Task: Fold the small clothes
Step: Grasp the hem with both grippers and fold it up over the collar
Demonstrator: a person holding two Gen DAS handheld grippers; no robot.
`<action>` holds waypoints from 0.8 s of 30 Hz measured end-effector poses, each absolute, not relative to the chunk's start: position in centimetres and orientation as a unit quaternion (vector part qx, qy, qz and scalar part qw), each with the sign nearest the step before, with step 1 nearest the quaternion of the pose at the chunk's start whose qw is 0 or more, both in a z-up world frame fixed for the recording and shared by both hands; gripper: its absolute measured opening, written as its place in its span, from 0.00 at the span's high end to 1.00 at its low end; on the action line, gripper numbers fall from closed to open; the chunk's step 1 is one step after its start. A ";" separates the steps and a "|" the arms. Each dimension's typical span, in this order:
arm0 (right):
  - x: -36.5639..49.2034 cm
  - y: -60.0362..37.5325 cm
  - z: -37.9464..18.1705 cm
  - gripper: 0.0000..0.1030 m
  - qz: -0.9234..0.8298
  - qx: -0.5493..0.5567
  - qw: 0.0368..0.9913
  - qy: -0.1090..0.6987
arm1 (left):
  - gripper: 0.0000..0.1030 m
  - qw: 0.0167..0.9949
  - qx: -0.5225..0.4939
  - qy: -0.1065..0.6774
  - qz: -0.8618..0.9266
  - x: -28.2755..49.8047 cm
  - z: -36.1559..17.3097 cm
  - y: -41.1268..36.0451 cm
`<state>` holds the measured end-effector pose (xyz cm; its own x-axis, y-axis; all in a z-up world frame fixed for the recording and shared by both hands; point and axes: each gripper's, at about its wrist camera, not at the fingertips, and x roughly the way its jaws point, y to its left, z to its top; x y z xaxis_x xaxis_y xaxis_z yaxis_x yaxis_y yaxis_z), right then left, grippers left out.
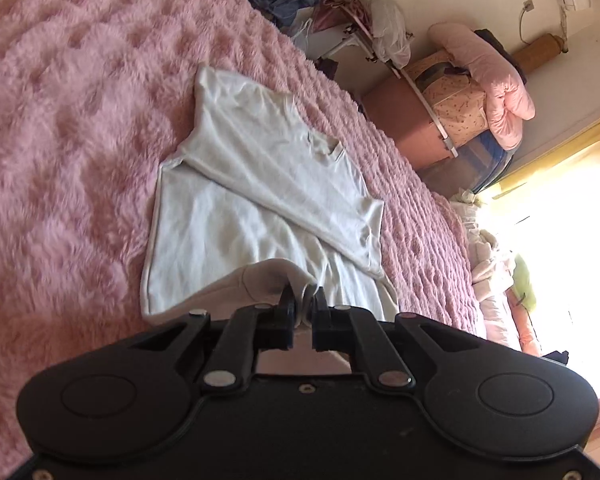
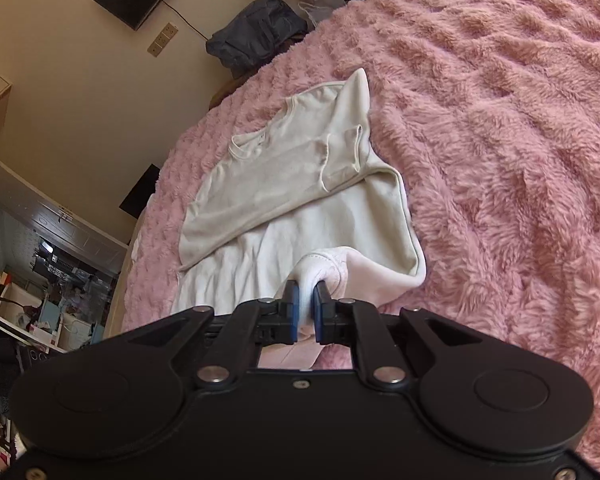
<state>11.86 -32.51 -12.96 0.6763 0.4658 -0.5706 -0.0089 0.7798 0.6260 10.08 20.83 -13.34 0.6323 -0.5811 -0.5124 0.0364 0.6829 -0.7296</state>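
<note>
The white shirt lies flat on the fluffy pink blanket, stretched out ahead of both pairs of jaws, with its sleeves already crossed over the chest. The left gripper has its jaws narrow and pinched on a bunch of the hem, and the right gripper holds the hem in the same way, the cloth squeezed between its blue pads. Just in front of each pair of jaws the hem rises off the blanket in a soft roll.

The shirt seems light and very soft (thin cotton, I think), so it will sag between the two grips and follow any pull. I judge the two hem corners to be the right places to hold, with the edge kept stretched between them, because the plush blanket may drag on the cloth.

The left view shows the neckline beyond the jaws and a bright window to their right. The right view shows instead the folded sleeve cuff, and a dark bag on the floor, far past the jaws.
</note>
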 end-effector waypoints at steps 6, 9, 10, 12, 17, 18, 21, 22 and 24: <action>18.7 -32.9 -10.9 0.92 0.140 0.323 0.878 0.324 | 1.00 0.855 -0.340 0.345 -0.185 19.1 -10.1 21.9; 23.1 -32.7 -10.4 0.92 0.135 0.322 0.884 0.309 | 1.00 0.867 -0.321 0.335 -0.181 23.9 -9.2 22.1; 24.6 -32.6 -10.4 0.92 0.135 0.325 0.885 0.306 | 1.00 0.870 -0.314 0.335 -0.179 25.7 -9.1 22.2; 27.4 -32.4 -10.4 0.92 0.131 0.327 0.886 0.301 | 1.00 0.874 -0.309 0.333 -0.173 29.1 -9.2 22.3; 35.1 -32.0 -10.9 0.92 0.120 0.332 0.887 0.298 | 1.00 0.874 -0.312 0.343 -0.145 37.6 -11.6 23.5; 36.4 -32.0 -11.1 0.92 0.115 0.336 0.886 0.298 | 1.00 0.872 -0.314 0.347 -0.140 38.7 -12.0 23.6; 40.4 -32.0 -12.3 0.92 0.105 0.347 0.881 0.303 | 1.00 0.868 -0.320 0.359 -0.122 42.3 -14.2 24.3; 41.8 -31.8 -12.7 0.92 0.103 0.347 0.880 0.306 | 1.00 0.866 -0.323 0.362 -0.118 43.3 -14.9 24.5; 43.9 -31.4 -13.5 0.92 0.092 0.342 0.881 0.314 | 1.00 0.864 -0.325 0.369 -0.108 44.8 -16.3 24.8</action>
